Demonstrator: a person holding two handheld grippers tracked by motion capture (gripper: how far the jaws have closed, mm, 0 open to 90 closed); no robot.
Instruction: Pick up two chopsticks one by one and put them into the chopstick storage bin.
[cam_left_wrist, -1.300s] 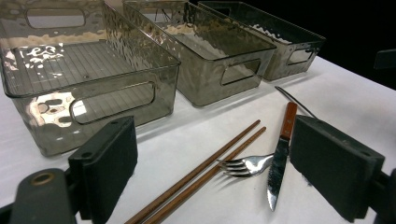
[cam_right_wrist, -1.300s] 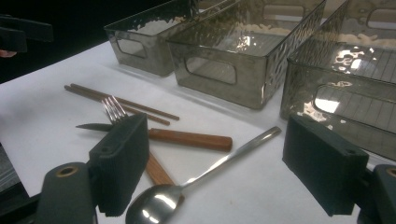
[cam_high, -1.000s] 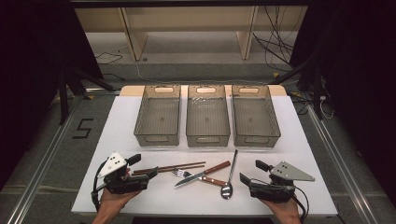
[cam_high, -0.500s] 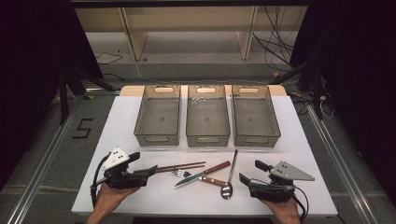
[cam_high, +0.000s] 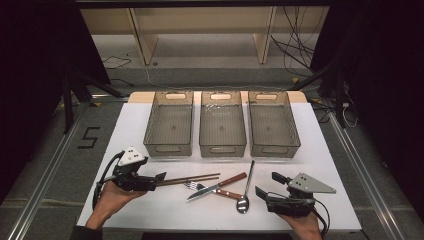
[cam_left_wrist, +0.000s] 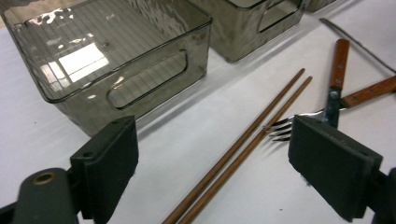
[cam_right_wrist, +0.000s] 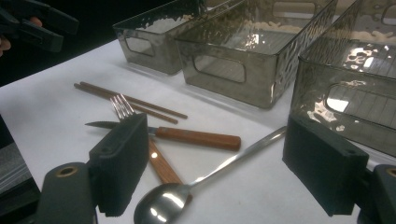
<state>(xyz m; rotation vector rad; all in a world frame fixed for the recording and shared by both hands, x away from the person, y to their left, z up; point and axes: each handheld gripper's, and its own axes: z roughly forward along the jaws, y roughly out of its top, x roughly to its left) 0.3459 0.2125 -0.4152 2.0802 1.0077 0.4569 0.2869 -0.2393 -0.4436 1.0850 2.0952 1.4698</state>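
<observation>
Wooden chopsticks (cam_left_wrist: 243, 149) are lying on the counter (cam_high: 330, 165) right between my left claw's (cam_left_wrist: 224, 163) spread jaws — pointing straight away from it — so I'm aiming to pinch them.

White table (cam_high: 125, 130): bins (cam_high: 222, 125), cutlery (cam_high: 220, 186).

Behind your cutlery: three bins (cam_high: 222, 125) in a row.
Chopsticks (cam_high: 190, 179): left of your fork (cam_high: 191, 185), knife (cam_high: 216, 187).
Spoon (cam_high: 245, 192): rightmost.
</observation>
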